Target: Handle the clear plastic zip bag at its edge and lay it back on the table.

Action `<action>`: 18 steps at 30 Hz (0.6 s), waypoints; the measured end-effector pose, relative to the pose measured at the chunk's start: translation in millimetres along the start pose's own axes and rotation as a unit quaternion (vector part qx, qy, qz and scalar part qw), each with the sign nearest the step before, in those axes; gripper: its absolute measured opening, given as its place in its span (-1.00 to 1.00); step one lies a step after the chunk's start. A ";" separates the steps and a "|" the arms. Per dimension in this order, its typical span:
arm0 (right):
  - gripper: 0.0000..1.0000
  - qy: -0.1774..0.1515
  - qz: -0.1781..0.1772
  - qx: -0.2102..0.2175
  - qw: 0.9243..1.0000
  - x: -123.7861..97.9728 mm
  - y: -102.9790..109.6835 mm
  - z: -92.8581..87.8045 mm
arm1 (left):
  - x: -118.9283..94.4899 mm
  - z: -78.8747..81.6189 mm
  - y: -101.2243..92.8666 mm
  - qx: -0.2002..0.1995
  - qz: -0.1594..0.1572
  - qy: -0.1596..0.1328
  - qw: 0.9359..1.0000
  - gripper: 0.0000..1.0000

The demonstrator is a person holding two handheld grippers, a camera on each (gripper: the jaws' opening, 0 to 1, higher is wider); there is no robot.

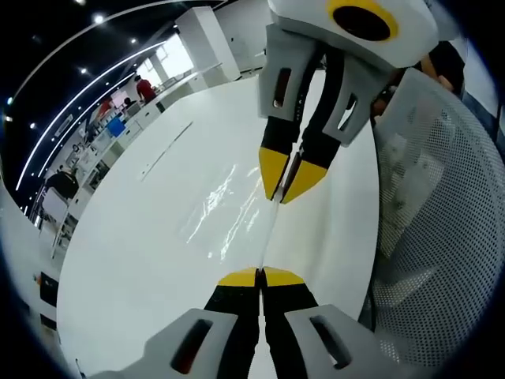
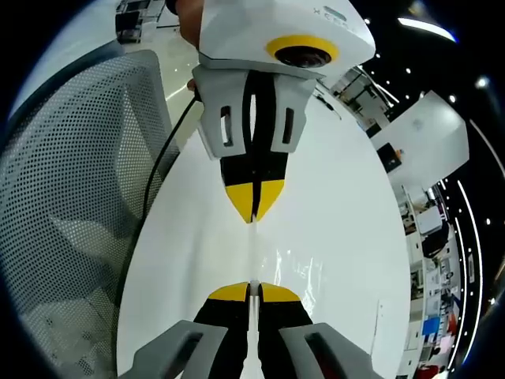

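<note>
In the left gripper view, the left gripper (image 1: pixel 259 278) has its yellow-tipped black jaws pressed together on the near edge of the clear plastic zip bag (image 1: pixel 229 209). The bag runs as a thin, glossy sheet from those jaws to the right gripper (image 1: pixel 290 192), which enters from the top with its own yellow tips pinched on the far edge. The bag is seen nearly edge-on between the two grippers, stretched over the white glossy desk (image 1: pixel 142 260); its film shows wrinkles and bright reflections to the left of the line between the jaws. No contents can be made out inside it.

In the right gripper view, the right gripper (image 2: pixel 249 294) is clamped on the bag's edge (image 2: pixel 254 257), and the left gripper (image 2: pixel 253 212) faces it from above, tips together on the opposite edge. The two grippers point straight at each other, tips close, the bag taut between them. Faint glints of film show right of the jaws (image 2: pixel 296 272).

A grey perforated mesh chair back (image 1: pixel 430 213) stands beside the desk. A black cable (image 2: pixel 154 185) runs along the desk's edge near the chair.
</note>
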State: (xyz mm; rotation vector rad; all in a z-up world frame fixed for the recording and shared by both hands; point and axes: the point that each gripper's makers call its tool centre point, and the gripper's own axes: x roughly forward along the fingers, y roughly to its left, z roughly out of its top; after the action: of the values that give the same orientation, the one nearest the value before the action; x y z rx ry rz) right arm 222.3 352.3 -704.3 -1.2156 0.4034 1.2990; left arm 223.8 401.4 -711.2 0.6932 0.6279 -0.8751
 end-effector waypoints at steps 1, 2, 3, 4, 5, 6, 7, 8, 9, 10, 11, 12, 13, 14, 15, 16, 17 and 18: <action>-1.00 -0.001 0.001 0.003 1.000 -0.3 0.7 0.3 | 0.1 -1.3 0.2 -0.001 0.000 0.001 1.000 -1.00; -1.00 -0.001 0.001 0.002 1.000 -0.7 1.1 0.1 | 0.2 -2.2 0.4 -0.001 0.000 0.001 1.000 -1.00; -1.00 0.000 0.001 0.000 1.000 -1.1 1.3 -0.1 | 0.0 -3.0 0.3 -0.001 0.000 0.002 1.000 -1.00; -1.00 0.001 0.001 0.000 1.000 -1.0 1.7 -0.5 | -0.2 -3.5 0.4 -0.001 0.001 0.003 1.000 -1.00; -1.00 0.002 0.001 0.000 1.000 -0.8 1.7 -1.3 | -0.5 -4.0 0.6 -0.001 0.001 0.004 1.000 -1.00; -1.00 0.003 0.001 0.001 1.000 -0.8 1.7 -2.2 | -0.7 -4.5 0.9 -0.001 0.002 0.004 1.000 -1.00; -1.00 0.003 0.001 0.002 1.000 -0.9 1.5 -3.0 | -0.9 -4.9 1.0 -0.001 0.002 0.005 1.000 -1.00; -1.00 0.003 0.001 0.005 1.000 -1.3 1.4 -3.5 | -1.5 -5.1 1.1 -0.002 0.002 0.005 1.000 -1.00; -1.00 0.003 0.001 0.005 1.000 -1.7 1.3 -3.5 | -1.7 -5.9 1.7 -0.002 0.003 0.006 1.000 -1.00; -1.00 0.003 0.001 0.005 1.000 -2.1 1.1 -3.8 | -1.5 -6.5 2.2 -0.003 0.003 0.006 1.000 -1.00; -1.00 0.003 0.001 0.005 1.000 -2.1 1.1 -3.9 | -1.4 -6.9 2.5 -0.004 0.003 0.006 1.000 -1.00; -1.00 0.003 0.000 0.005 1.000 -2.5 0.8 -4.0 | -2.7 -6.9 2.4 -0.005 0.003 0.006 1.000 -1.00; -1.00 0.003 0.000 0.005 1.000 -2.6 0.8 -4.1 | -2.9 -6.9 2.5 -0.005 0.003 0.006 1.000 -1.00; -1.00 0.005 -0.001 0.005 1.000 -2.7 0.6 -4.9 | -3.1 -7.2 2.8 -0.005 0.004 0.007 1.000 -1.00; -1.00 0.006 -0.001 0.006 1.000 -2.7 0.6 -5.4 | -2.4 -8.2 3.5 -0.006 0.004 0.008 1.000 -1.00; -1.00 0.007 -0.001 0.006 1.000 -2.6 0.6 -6.1 | -1.8 -9.0 4.1 -0.008 0.005 0.009 1.000 -1.00; -1.00 0.007 -0.001 0.007 1.000 -2.5 0.6 -6.5 | -1.6 -9.3 4.4 -0.010 0.004 0.009 1.000 -1.00; -1.00 0.007 -0.001 0.007 1.000 -2.6 0.5 -7.0 | -1.6 -9.4 5.0 -0.010 0.005 0.008 1.000 -1.00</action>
State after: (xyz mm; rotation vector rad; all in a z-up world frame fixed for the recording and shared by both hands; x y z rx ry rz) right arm 223.8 345.0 -705.2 -1.2140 0.4211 1.2841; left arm 225.3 411.6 -714.4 0.6858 0.6468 -0.8527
